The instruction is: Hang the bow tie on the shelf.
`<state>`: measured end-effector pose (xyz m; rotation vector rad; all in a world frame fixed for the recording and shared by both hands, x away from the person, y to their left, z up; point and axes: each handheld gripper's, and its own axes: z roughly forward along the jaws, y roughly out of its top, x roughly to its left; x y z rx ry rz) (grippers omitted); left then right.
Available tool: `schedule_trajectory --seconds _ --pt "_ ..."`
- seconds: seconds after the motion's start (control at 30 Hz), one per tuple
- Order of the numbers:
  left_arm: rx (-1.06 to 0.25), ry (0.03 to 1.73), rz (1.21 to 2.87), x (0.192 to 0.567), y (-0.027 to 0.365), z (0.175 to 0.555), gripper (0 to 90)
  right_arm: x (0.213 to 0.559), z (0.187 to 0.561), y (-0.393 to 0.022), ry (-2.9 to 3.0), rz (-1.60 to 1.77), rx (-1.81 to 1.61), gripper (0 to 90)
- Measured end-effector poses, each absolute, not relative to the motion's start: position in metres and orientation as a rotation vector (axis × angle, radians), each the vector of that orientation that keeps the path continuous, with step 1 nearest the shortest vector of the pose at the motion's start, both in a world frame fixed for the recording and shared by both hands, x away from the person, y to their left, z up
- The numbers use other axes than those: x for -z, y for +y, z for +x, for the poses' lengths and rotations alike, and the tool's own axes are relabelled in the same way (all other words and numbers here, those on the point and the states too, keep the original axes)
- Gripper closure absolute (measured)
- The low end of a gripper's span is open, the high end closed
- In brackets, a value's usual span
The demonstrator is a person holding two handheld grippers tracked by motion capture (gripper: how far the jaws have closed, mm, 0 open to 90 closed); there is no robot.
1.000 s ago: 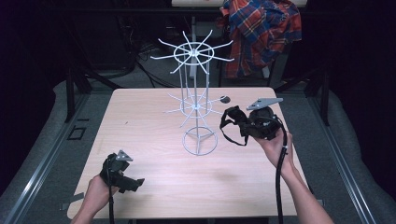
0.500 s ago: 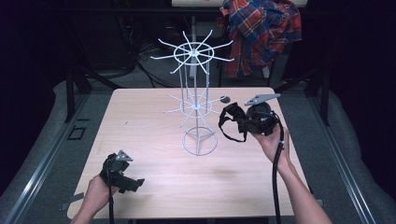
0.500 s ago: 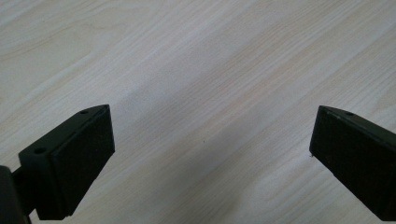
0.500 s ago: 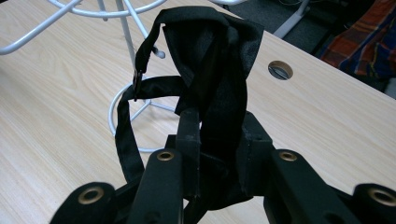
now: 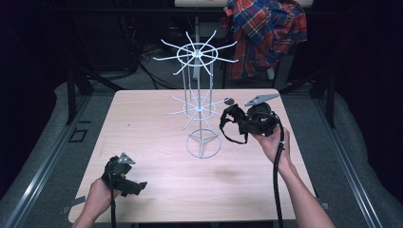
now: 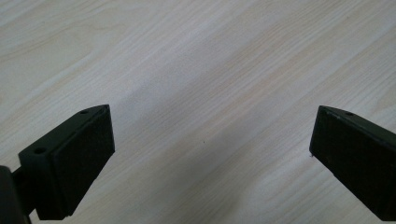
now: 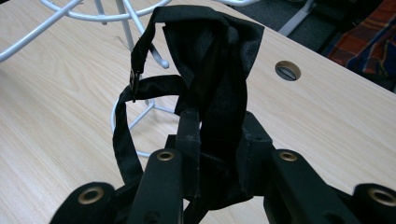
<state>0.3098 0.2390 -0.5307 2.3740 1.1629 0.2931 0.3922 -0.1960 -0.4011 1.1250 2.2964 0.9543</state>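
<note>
Right hand-held gripper (image 5: 234,124) is clenched on a black fabric strap (image 7: 210,60); the jaws pinch the folded cloth, and a loop with a small metal snap hangs off toward 9 o'clock in the right gripper view. In the high view the strap (image 5: 231,128) sits off the desk (image 5: 142,118) surface, just beside the white wire rack (image 5: 199,107), at roughly 3 o'clock from the rack's ring base. One of the rack's lower hooks ends close to the strap; can't tell if they touch. My right hand (image 5: 272,142) holds that gripper from the 5 o'clock side.

Left hand-held gripper (image 6: 210,158) is released: jaws wide apart, bare wood grain between them. In the high view it's down at the desk's 7 o'clock corner (image 5: 135,186), well apart from the rack and strap.

Plaid shirt (image 5: 266,33) is draped behind the desk at 1 o'clock.
</note>
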Motion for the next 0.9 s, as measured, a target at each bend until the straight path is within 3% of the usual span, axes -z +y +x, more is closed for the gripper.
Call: schedule_trajectory --seconds 0.9 --pt "-0.289 1.163 2.375 0.529 0.241 0.307 0.0 0.418 0.399 -0.176 2.371 1.11 -0.957 73.7"
